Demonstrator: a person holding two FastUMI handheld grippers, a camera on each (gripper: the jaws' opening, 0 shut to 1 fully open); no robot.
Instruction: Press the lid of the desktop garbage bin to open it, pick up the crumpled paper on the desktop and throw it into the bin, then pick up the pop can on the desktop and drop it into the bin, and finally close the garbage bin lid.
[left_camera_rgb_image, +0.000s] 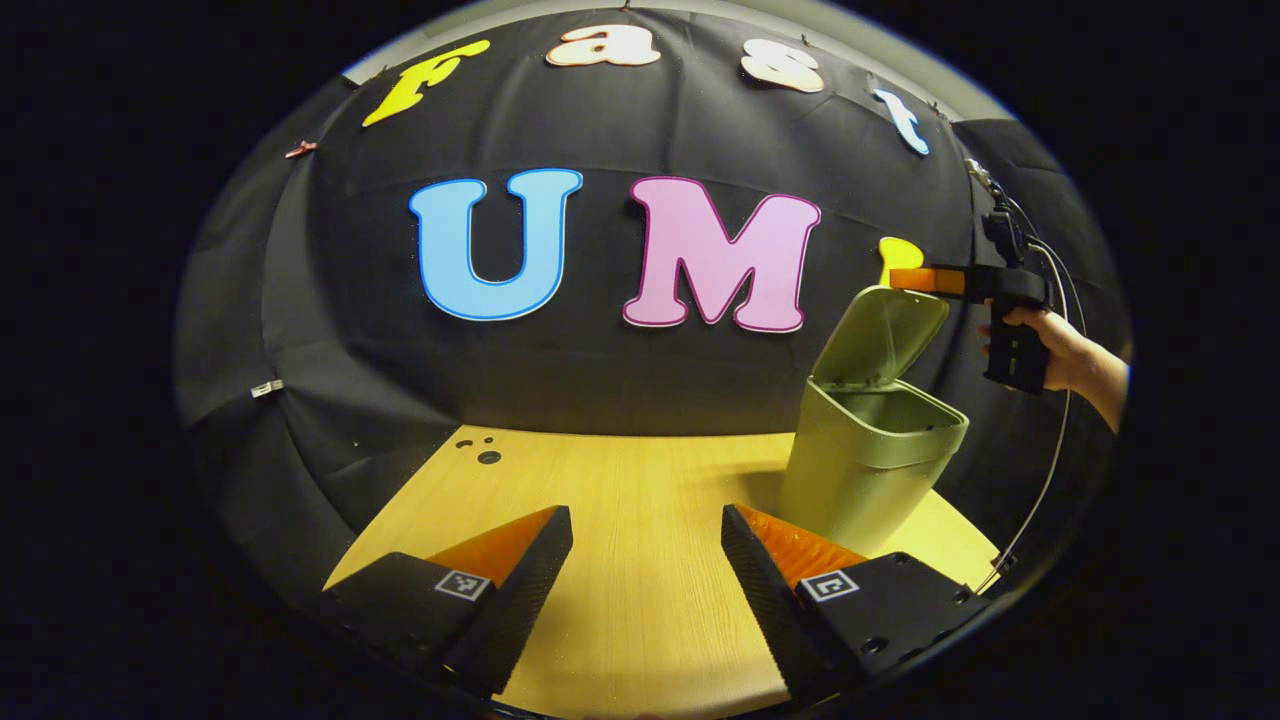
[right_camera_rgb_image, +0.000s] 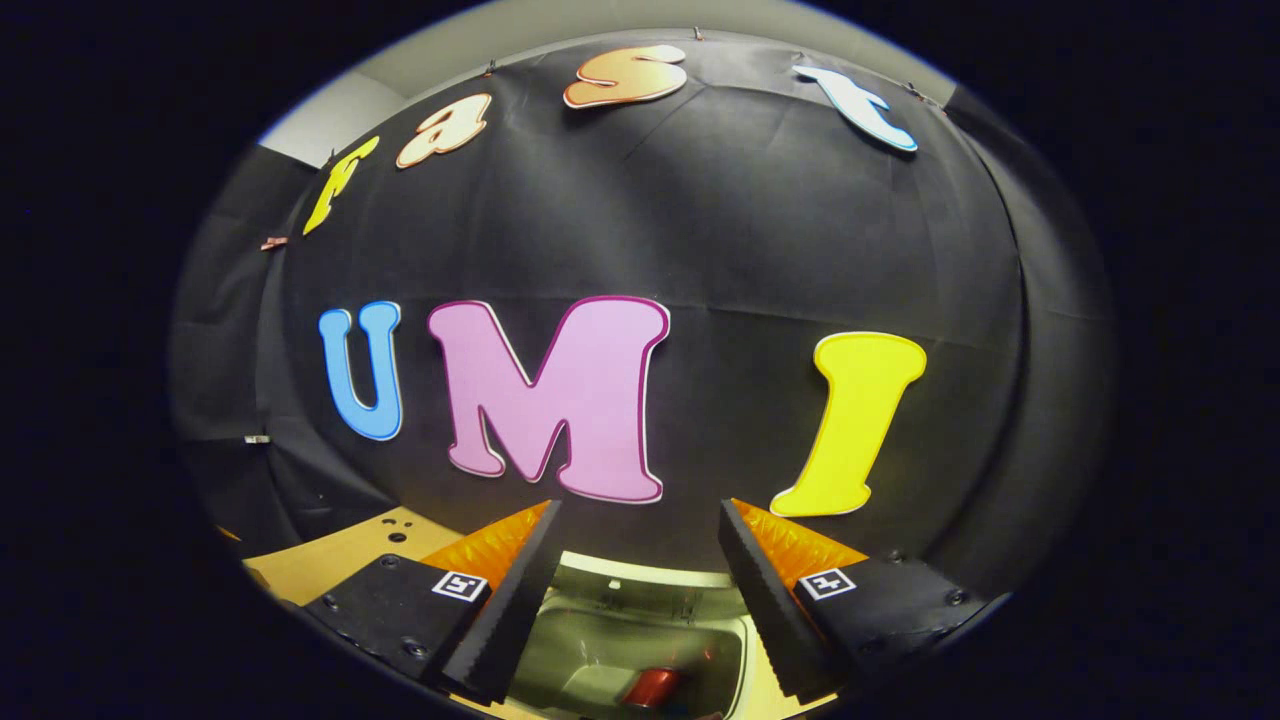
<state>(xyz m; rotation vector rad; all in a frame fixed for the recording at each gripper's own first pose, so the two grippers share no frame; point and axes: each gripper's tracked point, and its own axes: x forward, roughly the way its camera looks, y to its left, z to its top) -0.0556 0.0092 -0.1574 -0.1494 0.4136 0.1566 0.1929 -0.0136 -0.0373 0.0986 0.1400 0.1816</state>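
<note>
1. The left hand-held gripper (left_camera_rgb_image: 647, 560) hovers low over the wooden worktop (left_camera_rgb_image: 640, 480), its fingers spread apart with nothing between them.
2. Ahead and to its right stands the green garbage bin (left_camera_rgb_image: 870, 470), its lid (left_camera_rgb_image: 880, 335) tilted up and open.
3. The right hand-held gripper (right_camera_rgb_image: 640, 560) is held by a hand (left_camera_rgb_image: 1065, 350) above the bin, fingers apart and empty.
4. Directly below it, inside the bin (right_camera_rgb_image: 620, 640), lies the red pop can (right_camera_rgb_image: 652, 687).
</note>
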